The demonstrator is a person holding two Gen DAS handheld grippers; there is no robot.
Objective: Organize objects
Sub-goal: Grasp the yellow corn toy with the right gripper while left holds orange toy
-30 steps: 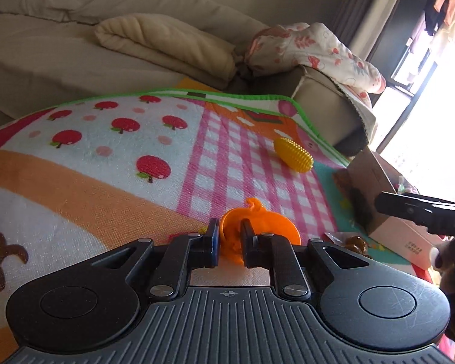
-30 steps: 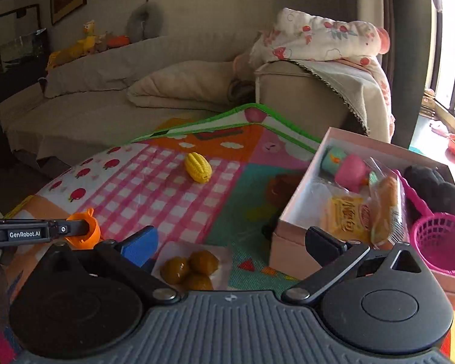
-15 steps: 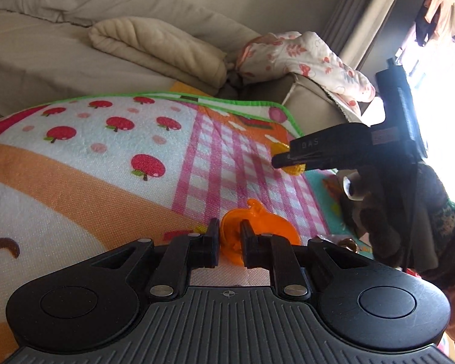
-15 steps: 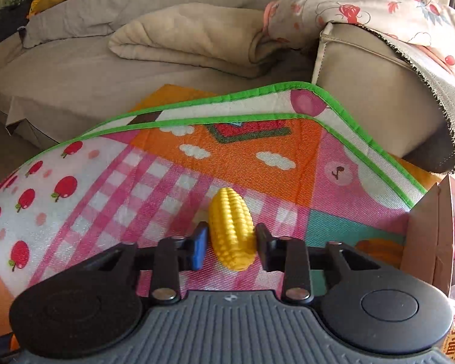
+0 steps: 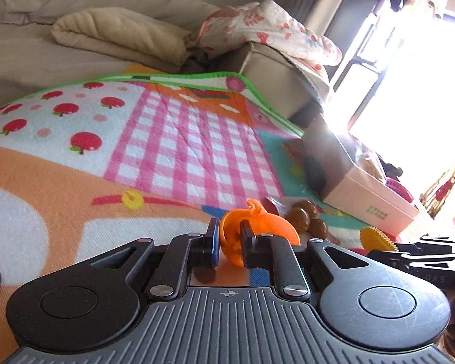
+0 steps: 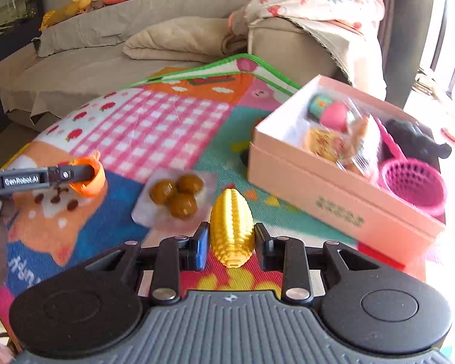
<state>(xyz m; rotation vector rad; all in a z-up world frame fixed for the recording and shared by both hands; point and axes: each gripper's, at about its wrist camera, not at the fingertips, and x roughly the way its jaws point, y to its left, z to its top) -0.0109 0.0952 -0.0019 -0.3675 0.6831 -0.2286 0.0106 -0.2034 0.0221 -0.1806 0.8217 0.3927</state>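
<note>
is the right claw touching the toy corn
Touching. In the right wrist view, both pads of the right claw press against the sides of the yellow toy corn, which is held up off the play mat.

A patchwork play mat (image 6: 154, 127), green-edged with pink checks, apples and an orange panel, covers the floor in front of a beige sofa (image 6: 75, 60). A pink open box (image 6: 333, 191) rests on the mat's far right side. Just left of the box lies a clear packet of brown balls (image 6: 176, 195), flat on the mat's blue and teal patches.
</note>
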